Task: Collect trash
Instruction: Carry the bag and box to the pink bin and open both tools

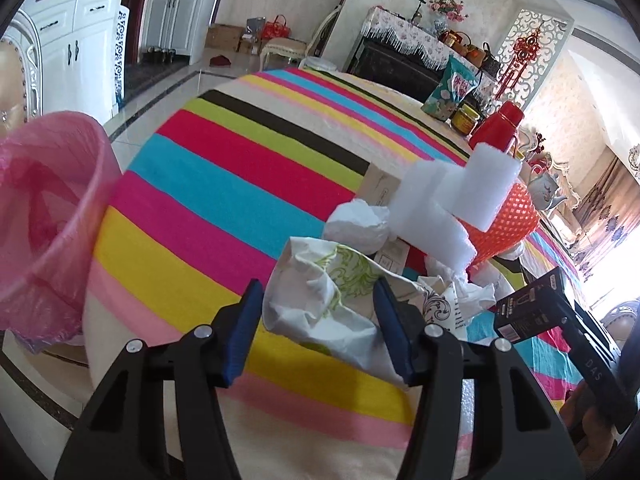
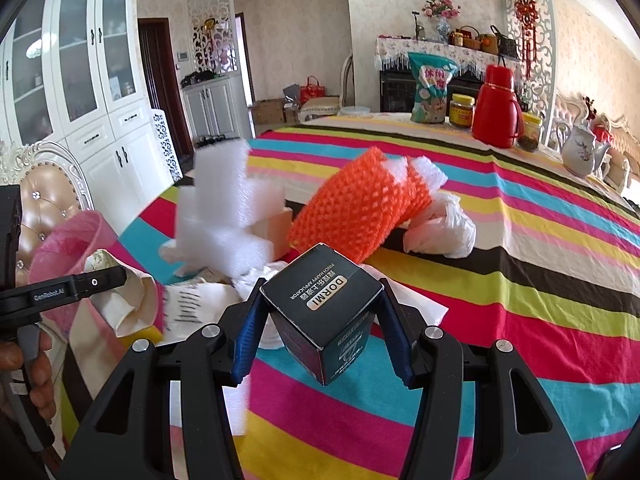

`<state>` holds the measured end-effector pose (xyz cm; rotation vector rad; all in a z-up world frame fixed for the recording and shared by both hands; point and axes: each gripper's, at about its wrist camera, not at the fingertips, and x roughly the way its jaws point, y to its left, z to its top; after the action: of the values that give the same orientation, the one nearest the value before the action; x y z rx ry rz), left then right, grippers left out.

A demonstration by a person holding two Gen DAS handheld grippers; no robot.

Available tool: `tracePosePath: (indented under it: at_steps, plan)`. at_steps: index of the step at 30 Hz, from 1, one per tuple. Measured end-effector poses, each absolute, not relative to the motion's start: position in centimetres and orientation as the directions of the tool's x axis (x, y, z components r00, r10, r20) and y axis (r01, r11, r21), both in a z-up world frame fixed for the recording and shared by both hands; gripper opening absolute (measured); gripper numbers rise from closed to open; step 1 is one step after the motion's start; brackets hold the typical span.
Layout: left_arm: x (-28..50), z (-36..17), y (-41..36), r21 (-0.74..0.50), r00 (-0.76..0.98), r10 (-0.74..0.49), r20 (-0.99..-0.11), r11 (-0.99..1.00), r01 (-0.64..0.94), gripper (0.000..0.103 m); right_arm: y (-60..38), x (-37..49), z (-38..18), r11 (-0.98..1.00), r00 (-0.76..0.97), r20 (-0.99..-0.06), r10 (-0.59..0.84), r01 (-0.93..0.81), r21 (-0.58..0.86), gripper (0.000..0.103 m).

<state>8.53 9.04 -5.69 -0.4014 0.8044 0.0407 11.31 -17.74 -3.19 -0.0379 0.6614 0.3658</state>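
Pickup step is done on both sides; transfer to the bin comes next.

Left wrist view, bottom centre: left hand-held gripper [image 1: 320, 332] is clamped on a crumpled paper bag [image 1: 320, 300] with green print, blue pads pressing both sides, bag seemingly lifted just off the striped surface [image 1: 224, 184].

Right wrist view, bottom centre: right hand-held gripper [image 2: 322, 328] is gripping a black carton [image 2: 326, 312] marked DORMI, held corner-forward above the surface.

Mid frame: the rest of the trash pile still sits on the surface: white foam blocks [image 1: 440, 200], orange foam net [image 2: 360, 208], wadded white tissue [image 1: 356, 224], white plastic bag [image 2: 440, 228].

Left edge of the left wrist view: pink bin [image 1: 52, 208] with pink liner, beside the surface. Its inside looks empty, though the bottom is hard to read.

Next move, as I judge it: carry both items left over the rim and release, keeping clear of the other hand-held gripper.
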Motion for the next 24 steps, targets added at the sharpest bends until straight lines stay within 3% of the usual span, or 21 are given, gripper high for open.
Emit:
tracePosePath:
  at_steps: [9,24]
  plan:
    - [6.3,-1.8,12.2,-0.319,0.763,-0.052,-0.644,0.925,-0.206,0.055,-14.6,10.0,0.6,0.911,0.742,-0.553,0.379,-0.404,0.083,0.052]
    - [0.1,4.1,27.1,-0.262,0.807,0.219,-0.548,0.871,-0.414,0.055,1.5,8.6,5.1,0.765,0.634,-0.508,0.584,-0.639,0.082,0.052]
